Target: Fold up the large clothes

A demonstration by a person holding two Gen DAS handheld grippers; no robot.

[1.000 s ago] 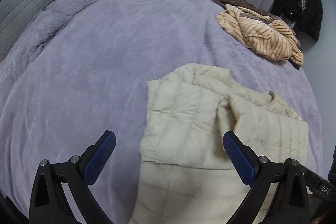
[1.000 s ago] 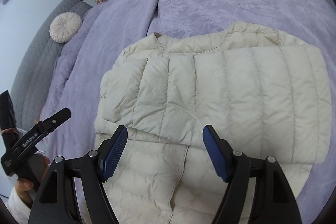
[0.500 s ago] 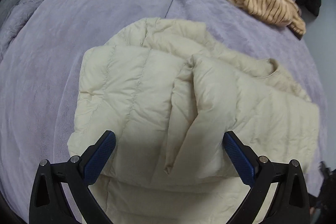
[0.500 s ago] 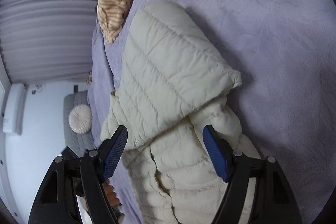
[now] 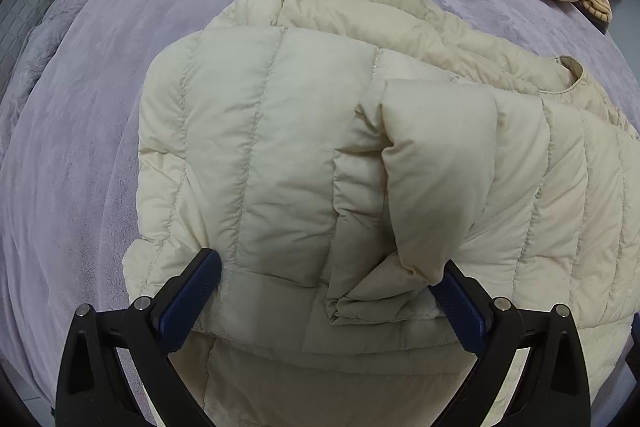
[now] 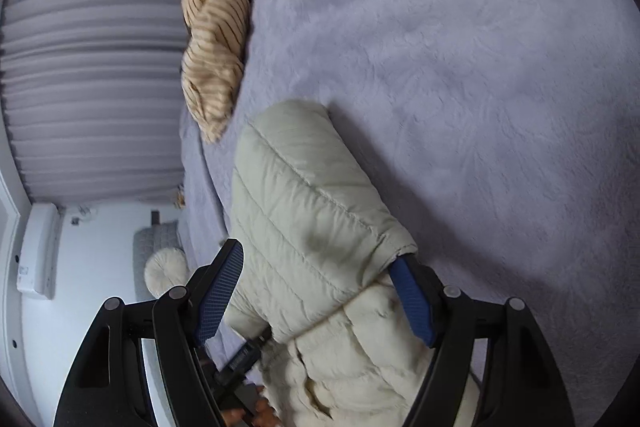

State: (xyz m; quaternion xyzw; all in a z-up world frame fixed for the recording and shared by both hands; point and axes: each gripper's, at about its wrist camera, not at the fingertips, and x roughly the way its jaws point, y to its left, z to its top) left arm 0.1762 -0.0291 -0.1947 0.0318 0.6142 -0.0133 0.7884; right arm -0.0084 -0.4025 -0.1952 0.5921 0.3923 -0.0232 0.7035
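Both sleeves are lying folded across the jacket (image 5: 288, 147); both claws, left (image 5: 326, 301) and right (image 6: 316, 291), are hovering open over it; halving is remaining.

My left gripper (image 5: 324, 301) points steeply down, its blue-padded jaws spread wide and pressing on nothing. My right gripper (image 6: 320, 303) is rolled onto its side, angled downward, jaws likewise wide apart with nothing pinched between them.
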